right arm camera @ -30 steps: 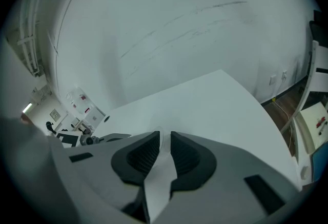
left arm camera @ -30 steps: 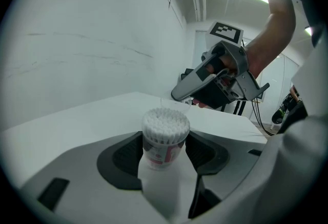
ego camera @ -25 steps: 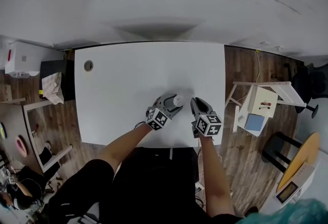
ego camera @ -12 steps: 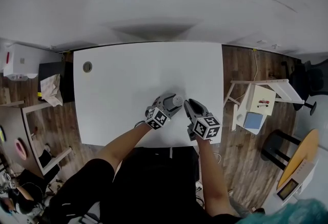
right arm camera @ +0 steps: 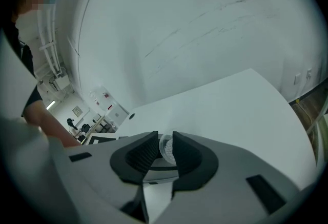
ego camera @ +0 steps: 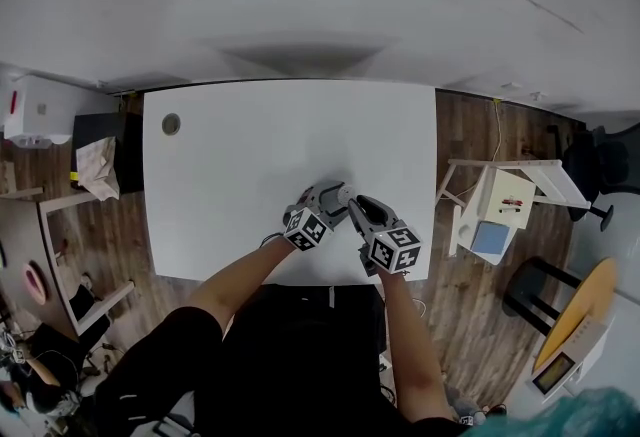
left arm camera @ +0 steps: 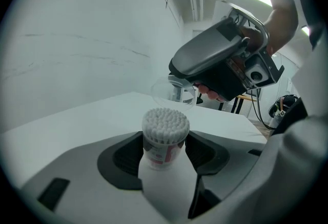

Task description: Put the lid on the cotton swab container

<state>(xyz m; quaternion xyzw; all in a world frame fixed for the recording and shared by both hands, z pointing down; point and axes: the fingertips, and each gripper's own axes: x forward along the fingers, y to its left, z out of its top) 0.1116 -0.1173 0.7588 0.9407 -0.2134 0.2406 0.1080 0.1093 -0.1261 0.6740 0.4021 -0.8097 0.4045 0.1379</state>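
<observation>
Two jaws of your left gripper (ego camera: 335, 204) pinch the cotton swab container (left arm camera: 163, 142), which stands upright on the white worktop (ego camera: 250, 155), toward its near right part. The swab tips show bare at its open top. Your right gripper (ego camera: 357, 206) has its jaws clamped on the clear lid (left arm camera: 172, 90), held just above and to the right of the container's mouth, not yet on it.

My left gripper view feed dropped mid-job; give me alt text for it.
The left gripper grips an open cotton swab container upright between its jaws, white swab tips showing at the top. Above and just beyond it, the right gripper holds the clear lid, not yet on the container. A white table lies behind.
</observation>
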